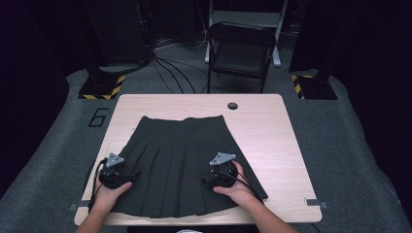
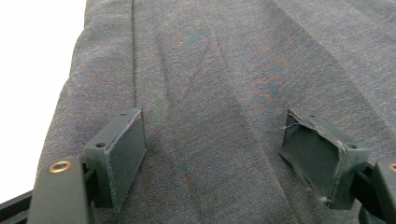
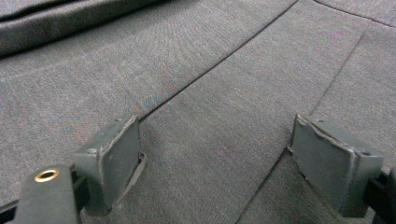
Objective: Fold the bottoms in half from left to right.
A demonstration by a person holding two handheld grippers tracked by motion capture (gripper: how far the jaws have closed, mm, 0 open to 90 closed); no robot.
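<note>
Dark pleated cloth: skirt (image 1: 182,162), lay flat on the table (image 1: 272,131), waistband on the far side, hem toward the near edge.
Left of skirt: left gripper (image 1: 112,175) over the skirt's left edge near the hem, held in a hand (image 1: 109,194).
Left jaws: spread wide over bare cloth in the left gripper view, skirt's edge (image 2: 70,93) just beyond the left pad, nothing pinched.
Middle of skirt: pleats ran straight from waistband to hem, no fold begun.
Right of skirt: right gripper (image 1: 219,175) over the pleats on the skirt's right half, near the hem, held in a hand (image 1: 238,190).
Right jaws: spread wide in the right gripper view, a pleat line (image 3: 219,60) running between the pads, nothing gripped.
Step in hand: judged as the approach before a grasp, both tools poised low over the hem end.
Next move: probably called for lowering onto the cloth and closing each pair of pads on a pinch near the hem, evenly on both sides.
</note>
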